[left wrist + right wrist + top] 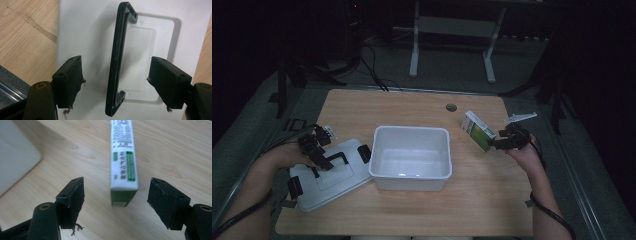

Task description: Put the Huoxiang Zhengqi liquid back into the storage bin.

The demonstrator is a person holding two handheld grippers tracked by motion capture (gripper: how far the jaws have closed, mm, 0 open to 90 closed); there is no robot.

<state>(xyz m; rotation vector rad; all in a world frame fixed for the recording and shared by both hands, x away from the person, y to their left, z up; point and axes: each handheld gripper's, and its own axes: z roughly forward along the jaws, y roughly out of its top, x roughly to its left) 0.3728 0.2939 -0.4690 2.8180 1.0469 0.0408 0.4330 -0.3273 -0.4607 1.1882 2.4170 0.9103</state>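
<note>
A pale wooden tabletop [472, 200] with rounded corners and a fine straight grain carries three things. In the middle stands a white plastic bin [411, 157], rectangular with softly rounded corners, a rolled rim and a glossy inside. To its left lies the white lid [329, 175], flat and smooth, with black clips on its edges and a slim black handle [117, 60] that arches over a shallow rectangular recess. To the right of the bin is a small box [478, 131] of thin printed card, white on its broad face with a green panel and a green end flap; it rests on a narrow side on the wood, well apart from the bin.

The left gripper [319, 150] hovers over the lid. In the left gripper view its two black padded fingers [68, 80] stand apart with the handle running between them, and a clear gap shows on each side, so neither pad touches it.

The right gripper [502, 142] sits at the near end of the box. In the right gripper view its fingers [71, 200] are spread wide, the box's green end lies between and just beyond their tips, and bare wood shows on both sides of the card, so nothing is clamped. The pads look worn, with frayed threads at their lower corners.
</note>
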